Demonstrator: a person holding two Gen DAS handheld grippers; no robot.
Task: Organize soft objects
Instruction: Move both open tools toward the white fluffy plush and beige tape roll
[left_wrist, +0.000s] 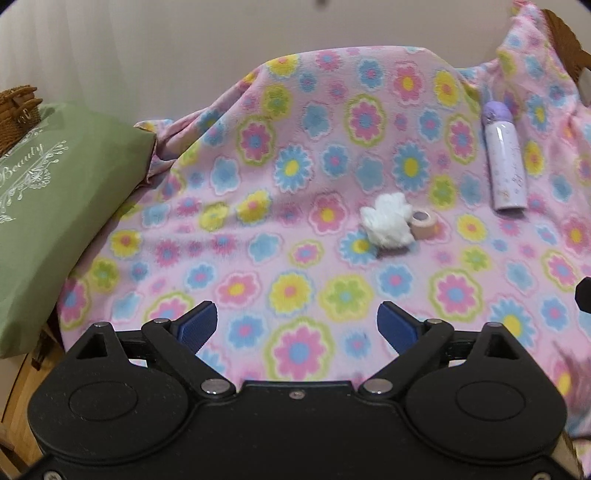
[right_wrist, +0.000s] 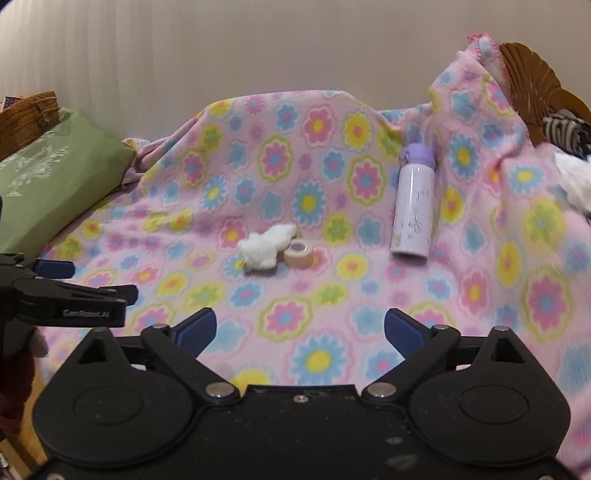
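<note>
A pink fleece blanket with coloured flowers (left_wrist: 295, 192) (right_wrist: 295, 206) is spread over the surface and drapes up at the back. On it lie a white fluffy tuft (left_wrist: 388, 219) (right_wrist: 266, 245), a beige tape roll (left_wrist: 424, 223) (right_wrist: 299, 253) touching it, and a lilac bottle (left_wrist: 504, 162) (right_wrist: 413, 206) on its side. My left gripper (left_wrist: 297, 323) hovers open over the blanket's near part, nothing between its blue pads. My right gripper (right_wrist: 300, 328) is open and empty too. The left gripper (right_wrist: 55, 291) shows side-on at the left edge of the right wrist view.
A green cushion with white print (left_wrist: 48, 221) (right_wrist: 55, 184) lies at the left, a wicker basket (left_wrist: 18, 110) (right_wrist: 29, 114) behind it. A brown wooden chair back (right_wrist: 532, 85) rises at the right, with striped fabric (right_wrist: 565, 129) and something white (right_wrist: 576, 181) beside it.
</note>
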